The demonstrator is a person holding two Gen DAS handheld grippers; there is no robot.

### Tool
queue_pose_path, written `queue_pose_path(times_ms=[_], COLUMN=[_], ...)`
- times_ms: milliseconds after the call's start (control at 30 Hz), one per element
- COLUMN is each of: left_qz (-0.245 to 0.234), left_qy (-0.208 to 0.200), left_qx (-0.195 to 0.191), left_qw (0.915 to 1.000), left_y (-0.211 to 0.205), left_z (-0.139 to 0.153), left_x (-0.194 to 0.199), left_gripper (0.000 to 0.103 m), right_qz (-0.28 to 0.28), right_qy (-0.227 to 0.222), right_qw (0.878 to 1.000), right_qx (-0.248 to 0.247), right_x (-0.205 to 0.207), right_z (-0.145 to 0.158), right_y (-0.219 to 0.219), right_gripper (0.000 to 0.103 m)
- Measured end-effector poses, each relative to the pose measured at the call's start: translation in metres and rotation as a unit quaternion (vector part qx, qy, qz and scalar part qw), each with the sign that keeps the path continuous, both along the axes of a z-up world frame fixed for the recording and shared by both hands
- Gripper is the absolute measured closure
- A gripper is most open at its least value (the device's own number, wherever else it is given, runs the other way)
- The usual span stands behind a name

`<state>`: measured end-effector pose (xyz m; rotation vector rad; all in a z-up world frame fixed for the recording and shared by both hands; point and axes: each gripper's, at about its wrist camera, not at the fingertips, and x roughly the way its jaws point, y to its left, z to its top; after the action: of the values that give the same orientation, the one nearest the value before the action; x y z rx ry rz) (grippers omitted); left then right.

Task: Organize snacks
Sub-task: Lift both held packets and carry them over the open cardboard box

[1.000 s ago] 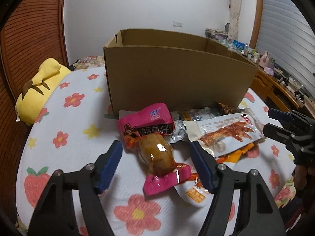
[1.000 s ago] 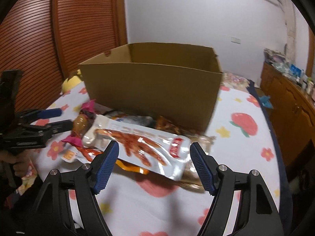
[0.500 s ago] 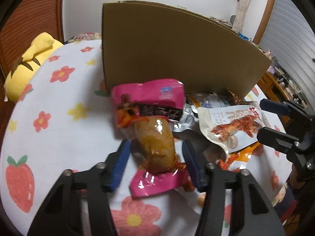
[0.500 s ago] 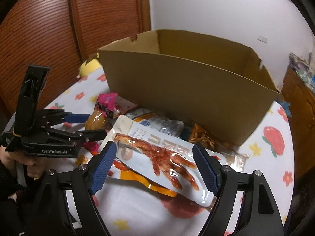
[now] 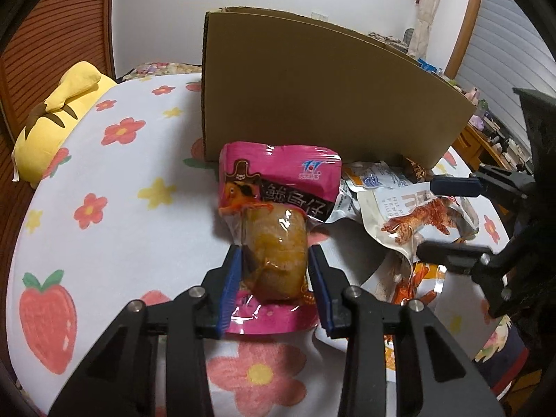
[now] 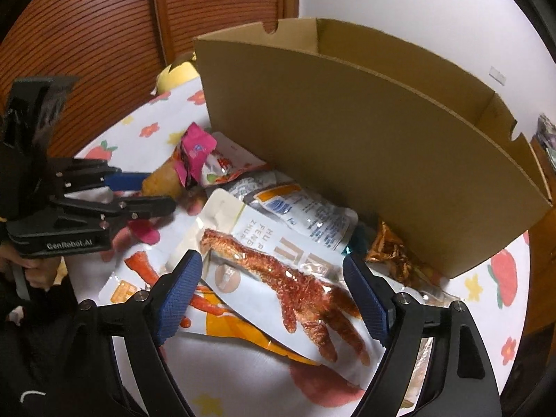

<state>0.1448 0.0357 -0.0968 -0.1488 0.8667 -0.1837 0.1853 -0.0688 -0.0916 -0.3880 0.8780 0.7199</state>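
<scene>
A pink snack pack point(image 5: 278, 180) with a brown lump in clear wrap lies on the flowered sheet in front of a tall open cardboard box point(image 5: 312, 87). My left gripper point(image 5: 274, 274) is closing on the pack's lower half, and both blue pads touch its sides. From the right wrist view the same gripper point(image 6: 156, 193) comes in from the left. A white pack printed with a red chicken foot point(image 6: 299, 285) lies on top of the snack pile. Over it, my right gripper point(image 6: 274, 292) is opening, with the pack between its pads, which do not press on it.
More packs lie against the box point(image 6: 347, 139): a silver-blue one point(image 6: 312, 215), an orange-and-white one point(image 6: 139, 278) and a gold-brown one point(image 6: 392, 250). A yellow plush point(image 5: 59, 104) sits at the bed's far left. Wooden cabinets point(image 5: 486, 146) stand on the right.
My left gripper came forward and narrowed its jaws from wide around the pink pack to touching its sides. My right gripper swung in over the chicken-foot pack and widened.
</scene>
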Motion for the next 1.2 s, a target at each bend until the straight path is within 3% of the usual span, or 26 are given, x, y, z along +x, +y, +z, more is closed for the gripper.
queue_pose_path(times_ms=[367, 533, 767, 833, 1000, 1200], left_qz=[-0.005, -0.005, -0.006, -0.004, 0.001, 0.007], left_qy=[0.0, 0.002, -0.001, -0.002, -0.004, -0.011], left_qx=[0.003, 0.0, 0.004, 0.007, 0.0, 0.001], left_qw=[1.0, 1.0, 1.0, 1.0, 1.0, 0.9999], left_y=[-0.001, 0.0, -0.002, -0.002, 0.001, 0.003], left_z=[0.0, -0.001, -0.001, 0.0, -0.001, 0.003], left_x=[0.002, 0.003, 0.003, 0.002, 0.0, -0.003], left_gripper=[0.065, 0.064, 0.065, 0.066, 0.066, 0.066], right_qz=[0.025, 0.04, 0.051, 0.045, 0.038, 0.041], right_qy=[-0.007, 0.003, 0.008, 0.033, 0.048, 0.056], right_qw=[0.998, 0.997, 0.995, 0.996, 0.997, 0.997], right_qx=[-0.05, -0.069, -0.081, -0.07, -0.048, -0.033], right_x=[0.001, 0.011, 0.014, 0.019, 0.02, 0.015], right_z=[-0.013, -0.022, -0.024, -0.027, -0.025, -0.014], right_y=[0.01, 0.022, 0.03, 0.029, 0.017, 0.002], right_gripper=[0.011, 0.0, 0.0, 0.0, 0.011, 0.034])
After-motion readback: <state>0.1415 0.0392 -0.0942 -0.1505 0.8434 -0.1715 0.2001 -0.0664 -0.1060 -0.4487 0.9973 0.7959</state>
